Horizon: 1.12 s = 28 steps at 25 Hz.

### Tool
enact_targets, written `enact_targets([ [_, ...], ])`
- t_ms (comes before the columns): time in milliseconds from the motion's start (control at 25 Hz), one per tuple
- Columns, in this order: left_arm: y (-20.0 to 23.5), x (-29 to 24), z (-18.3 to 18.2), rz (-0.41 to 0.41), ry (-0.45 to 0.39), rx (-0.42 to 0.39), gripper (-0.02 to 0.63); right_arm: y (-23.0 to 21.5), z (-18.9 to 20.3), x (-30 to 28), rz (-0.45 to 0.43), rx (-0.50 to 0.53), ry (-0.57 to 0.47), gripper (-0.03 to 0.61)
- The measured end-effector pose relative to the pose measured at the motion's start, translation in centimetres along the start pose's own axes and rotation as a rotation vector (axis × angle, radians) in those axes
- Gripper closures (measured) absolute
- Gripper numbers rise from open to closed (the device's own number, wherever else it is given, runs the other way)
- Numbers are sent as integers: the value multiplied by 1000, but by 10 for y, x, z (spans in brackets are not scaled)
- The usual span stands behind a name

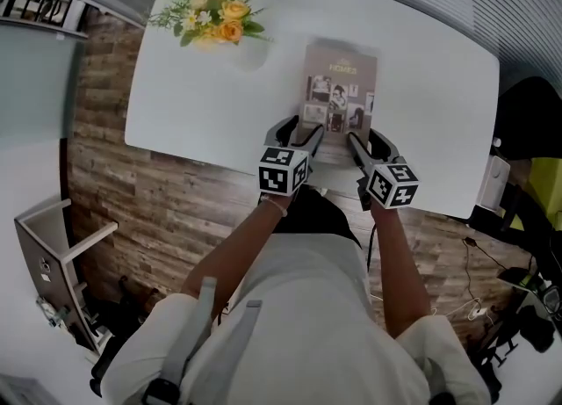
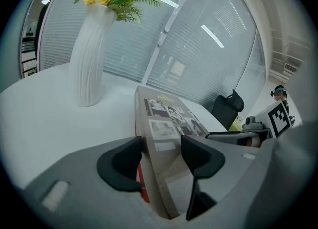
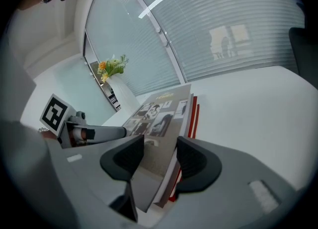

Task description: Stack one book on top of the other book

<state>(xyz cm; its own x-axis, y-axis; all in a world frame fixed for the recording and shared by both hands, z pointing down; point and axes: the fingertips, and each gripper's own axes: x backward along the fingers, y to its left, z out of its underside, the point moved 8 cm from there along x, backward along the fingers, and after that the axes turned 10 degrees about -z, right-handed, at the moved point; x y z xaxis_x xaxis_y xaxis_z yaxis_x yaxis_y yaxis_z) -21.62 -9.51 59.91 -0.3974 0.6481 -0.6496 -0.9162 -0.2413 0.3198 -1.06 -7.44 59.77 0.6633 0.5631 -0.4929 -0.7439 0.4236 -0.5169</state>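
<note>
Tan book (image 1: 341, 87) lies over the red book (image 3: 195, 116), mid-frame. Fingers of my left gripper (image 1: 299, 133) and right gripper (image 1: 369, 144) clamp its near corners; I judge only release remains.

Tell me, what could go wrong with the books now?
1. The left gripper and right gripper pinch only the near edge of the brown book, so its far end could sag or slip out.
2. The red book underneath peeks out along one side, so the stack may end up crooked.
3. The vase of flowers stands on the same table; a wide swing might knock it over.
</note>
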Motion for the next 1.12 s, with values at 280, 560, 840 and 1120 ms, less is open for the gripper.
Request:
enact_targets([
  [280,2,-4,-2,8,-1,-12,353,0,0,-2,16,-21,-2,374],
  [560,3,10,-8,11,-26,-72,354,8,-9,9,63,91,9,363],
  [840,-10,51,-43,25,-149,-124,417,33,-44,38,81,259,-61,427],
  [1120,-37,101,-85,91,-291,-172,549,72,-90,74,64,381,-161,482],
])
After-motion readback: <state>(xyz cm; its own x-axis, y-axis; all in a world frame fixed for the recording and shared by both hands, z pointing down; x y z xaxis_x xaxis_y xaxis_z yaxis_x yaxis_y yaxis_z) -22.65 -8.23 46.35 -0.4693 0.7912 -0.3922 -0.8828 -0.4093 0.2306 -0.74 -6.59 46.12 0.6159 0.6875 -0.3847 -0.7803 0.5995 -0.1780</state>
